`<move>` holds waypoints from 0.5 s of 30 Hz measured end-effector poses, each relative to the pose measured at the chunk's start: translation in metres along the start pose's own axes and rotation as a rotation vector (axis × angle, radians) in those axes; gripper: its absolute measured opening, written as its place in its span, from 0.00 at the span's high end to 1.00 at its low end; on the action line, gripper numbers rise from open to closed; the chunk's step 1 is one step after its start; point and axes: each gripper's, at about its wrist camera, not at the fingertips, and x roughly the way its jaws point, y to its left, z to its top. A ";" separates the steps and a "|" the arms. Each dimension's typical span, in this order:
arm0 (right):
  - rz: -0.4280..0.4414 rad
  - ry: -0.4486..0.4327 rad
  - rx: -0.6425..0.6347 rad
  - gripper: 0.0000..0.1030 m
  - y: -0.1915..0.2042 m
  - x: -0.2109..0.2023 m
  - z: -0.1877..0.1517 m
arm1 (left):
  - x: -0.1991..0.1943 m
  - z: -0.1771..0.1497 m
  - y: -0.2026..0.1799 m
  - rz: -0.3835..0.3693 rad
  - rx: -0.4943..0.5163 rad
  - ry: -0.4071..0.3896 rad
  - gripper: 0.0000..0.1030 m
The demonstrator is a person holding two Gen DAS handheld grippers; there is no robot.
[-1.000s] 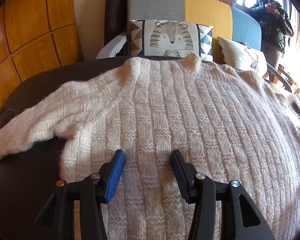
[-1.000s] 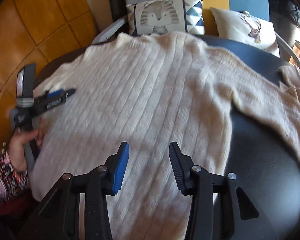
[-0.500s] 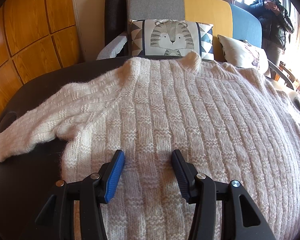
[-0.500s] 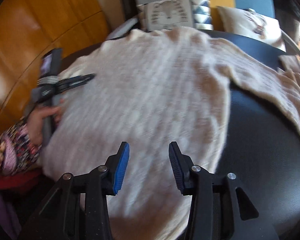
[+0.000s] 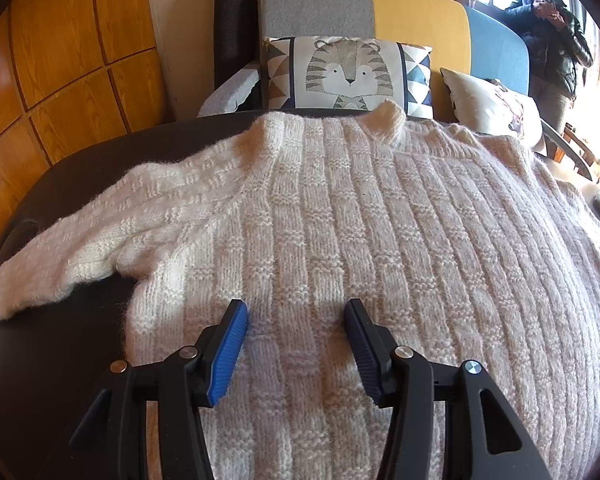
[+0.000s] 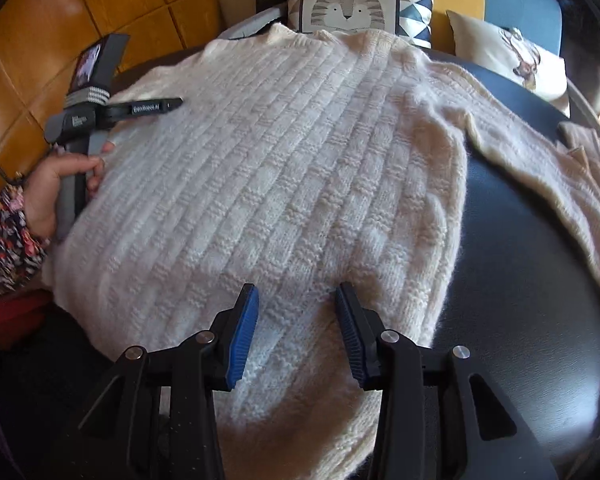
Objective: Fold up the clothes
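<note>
1. A cream ribbed knit sweater (image 5: 340,220) lies spread flat on the dark round surface (image 5: 60,340); its collar (image 5: 388,116) points toward the sofa at the far edge.
2. In the left wrist view, one sleeve (image 5: 80,256) extends outward to the left across the surface; its cuff lies near the left rim.
3. In the right wrist view, the opposite sleeve (image 6: 540,160) runs to the right and downward over the bare dark surface (image 6: 520,280); a gap of bare surface separates it from the sweater body.
4. The left gripper (image 5: 296,320) is positioned above the lower body of the sweater, near the armpit of the left sleeve; the jaws stand wide apart with nothing between them; contact with the knit cannot be determined.
5. The right gripper (image 6: 296,300) is positioned above the hem area of the sweater, close to its right side edge; the jaws stand wide apart and grip nothing.
6. The right wrist view also shows the left gripper from the side at the left edge of the sweater; the person's left hand (image 6: 56,188) grasps its grey handle; a patterned cuff covers the wrist.
7. Beyond the surface stands a sofa (image 5: 380,8) with grey, yellow and blue back panels; a tiger-print cushion (image 5: 348,74) leans against it directly behind the collar; a pale cushion (image 5: 492,104) lies to its right.
8. A bystander in a dark jacket (image 5: 548,32) stands at the upper right by the window; wooden wall panels (image 5: 68,52) fill the left.
</note>
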 end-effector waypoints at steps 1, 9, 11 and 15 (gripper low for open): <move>-0.010 0.003 -0.005 0.59 -0.001 0.000 0.000 | -0.001 -0.001 -0.001 0.003 -0.003 0.001 0.49; 0.054 -0.026 0.027 0.58 -0.014 -0.020 0.018 | -0.009 -0.001 0.002 -0.035 -0.011 0.032 0.49; 0.050 -0.067 0.060 0.57 -0.026 -0.035 0.033 | -0.009 0.000 0.006 -0.049 -0.025 0.033 0.50; -0.090 -0.112 0.077 0.57 -0.049 -0.051 0.077 | -0.004 0.007 0.008 -0.055 -0.023 0.031 0.50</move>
